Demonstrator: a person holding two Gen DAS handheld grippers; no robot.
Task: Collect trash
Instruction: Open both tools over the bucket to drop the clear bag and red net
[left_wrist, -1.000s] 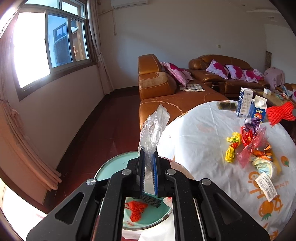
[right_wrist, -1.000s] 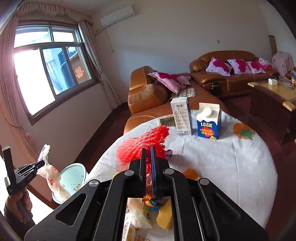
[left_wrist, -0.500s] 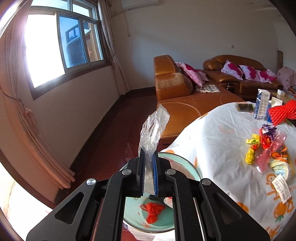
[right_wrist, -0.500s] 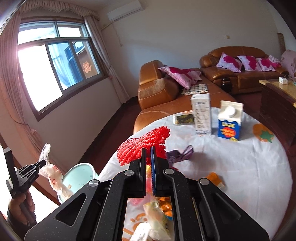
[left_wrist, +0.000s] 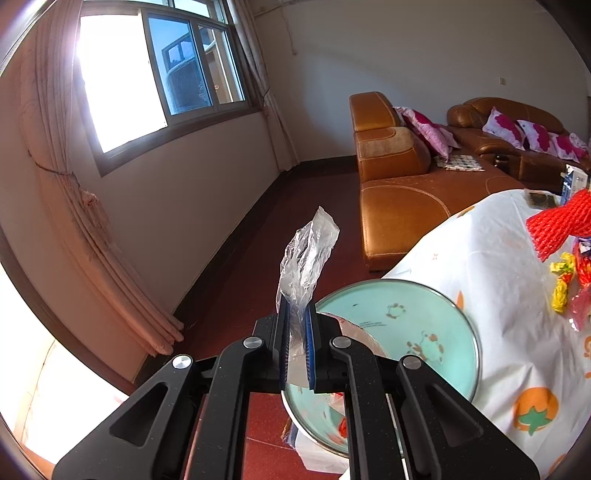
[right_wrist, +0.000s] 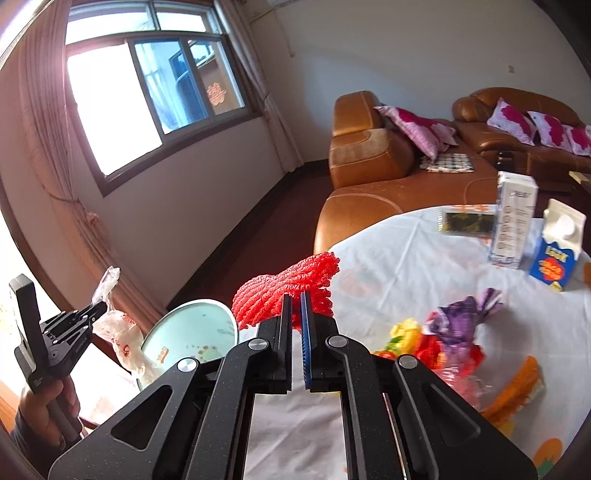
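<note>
A crumpled clear plastic bag (left_wrist: 306, 258) is pinched between the closed fingers of the left gripper (left_wrist: 296, 332), just above the teal enamel basin (left_wrist: 436, 332) at the table's edge. A red foam fruit net (right_wrist: 284, 291) is clamped in the narrow jaws of the right gripper (right_wrist: 295, 314), over the white tablecloth (right_wrist: 406, 258). Coloured wrappers (right_wrist: 443, 332) are heaped just beyond. Farther off, two cartons (right_wrist: 532, 232) are stood side by side.

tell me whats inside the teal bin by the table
The teal bin shows mostly bare printed wall; low down, a bit of red trash. The left gripper covers the rest.
</note>
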